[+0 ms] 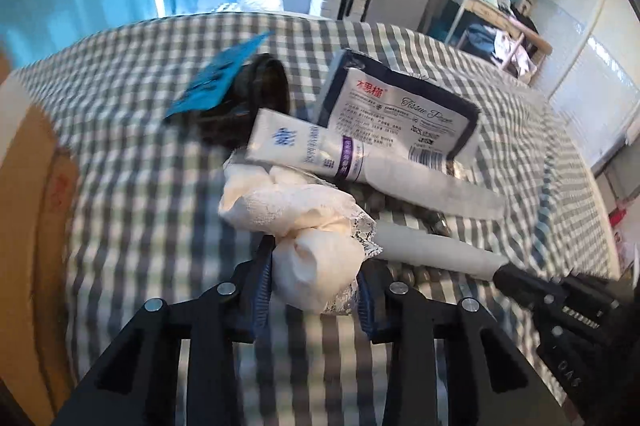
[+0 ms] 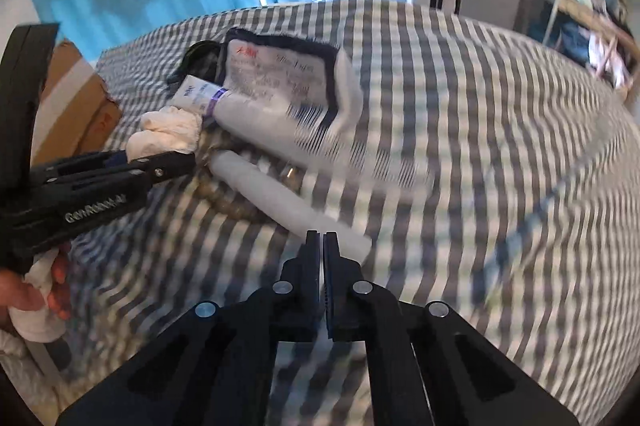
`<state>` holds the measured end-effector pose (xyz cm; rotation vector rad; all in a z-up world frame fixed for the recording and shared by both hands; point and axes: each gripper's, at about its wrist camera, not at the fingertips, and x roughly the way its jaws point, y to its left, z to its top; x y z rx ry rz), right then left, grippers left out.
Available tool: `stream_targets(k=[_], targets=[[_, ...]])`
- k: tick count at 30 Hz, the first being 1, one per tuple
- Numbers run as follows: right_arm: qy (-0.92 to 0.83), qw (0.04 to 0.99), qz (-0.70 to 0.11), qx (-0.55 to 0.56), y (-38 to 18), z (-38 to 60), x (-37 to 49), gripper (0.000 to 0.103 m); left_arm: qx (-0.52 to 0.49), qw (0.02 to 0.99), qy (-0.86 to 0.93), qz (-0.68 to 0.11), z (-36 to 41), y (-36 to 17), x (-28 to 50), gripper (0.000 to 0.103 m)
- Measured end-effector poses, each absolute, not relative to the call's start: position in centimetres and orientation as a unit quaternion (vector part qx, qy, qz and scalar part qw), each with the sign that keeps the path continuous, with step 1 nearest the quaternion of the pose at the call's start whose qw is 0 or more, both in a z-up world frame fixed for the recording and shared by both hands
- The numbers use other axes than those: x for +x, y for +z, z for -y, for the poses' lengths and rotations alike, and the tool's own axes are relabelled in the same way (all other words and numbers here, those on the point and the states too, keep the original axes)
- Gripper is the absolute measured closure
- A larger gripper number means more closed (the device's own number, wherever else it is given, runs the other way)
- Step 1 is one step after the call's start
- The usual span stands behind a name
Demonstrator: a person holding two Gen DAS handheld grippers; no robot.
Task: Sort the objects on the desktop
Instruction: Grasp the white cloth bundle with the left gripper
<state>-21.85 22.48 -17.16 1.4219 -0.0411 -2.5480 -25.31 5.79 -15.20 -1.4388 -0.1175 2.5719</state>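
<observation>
The left tool is clamped on a soft cream cloth bundle, a scrunched thing with lace trim along the edges, and its blue ribbed pads press into the puffy end of it. The bundle lies on the counter, which is covered in a grey-and-white checked cloth with a fine woven look.

The right tool is clenched tight, black fingers together with nothing between them, and the tips sit right at the near end of a smooth white cylinder lying slantwise on the checks.

Just behind the cloth bundle there's a white squeeze tube with blue print and a purple band, flat crimped end tilted up. It leans across a soft plastic tissue pack, white with a dark navy border and glossy wrinkles. To the left of that is a dark round container lying on its side, with a blue paper tag over it, pretty blurry.

A brown cardboard box sits at the left edge of the counter. In the right wrist view a hand grips the left tool's handle, which is wrapped in white cloth.
</observation>
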Motion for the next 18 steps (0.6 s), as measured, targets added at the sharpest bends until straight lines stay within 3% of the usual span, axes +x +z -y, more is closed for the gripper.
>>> stream_targets(k=[9, 12, 13, 14, 18], targets=[[-0.864, 0.145, 0.037, 0.480, -16.1, -21.2, -16.0, 0.100, -0.500, 0.078, 0.859, 0.079, -2.8, -14.3, -18.5, 0.071], [-0.882, 0.136, 0.014, 0.452, -14.7, -21.0, -16.3, 0.079, -0.508, 0.069, 0.854, 0.089, -2.3, -14.9, -17.1, 0.071], [-0.888, 0.125, 0.003, 0.443, -14.6, -20.8, -17.0, 0.063, -0.511, 0.067, 0.853, 0.088, -2.3, -15.0, -16.7, 0.071], [-0.892, 0.112, -0.007, 0.438, -14.5, -21.1, -17.8, 0.054, -0.512, 0.066, 0.852, 0.087, -2.5, -15.1, -16.7, 0.071], [-0.890, 0.093, -0.098, 0.436, -15.8, -20.0, -21.6, 0.054, -0.515, 0.065, 0.851, 0.075, -3.4, -15.6, -16.8, 0.071]])
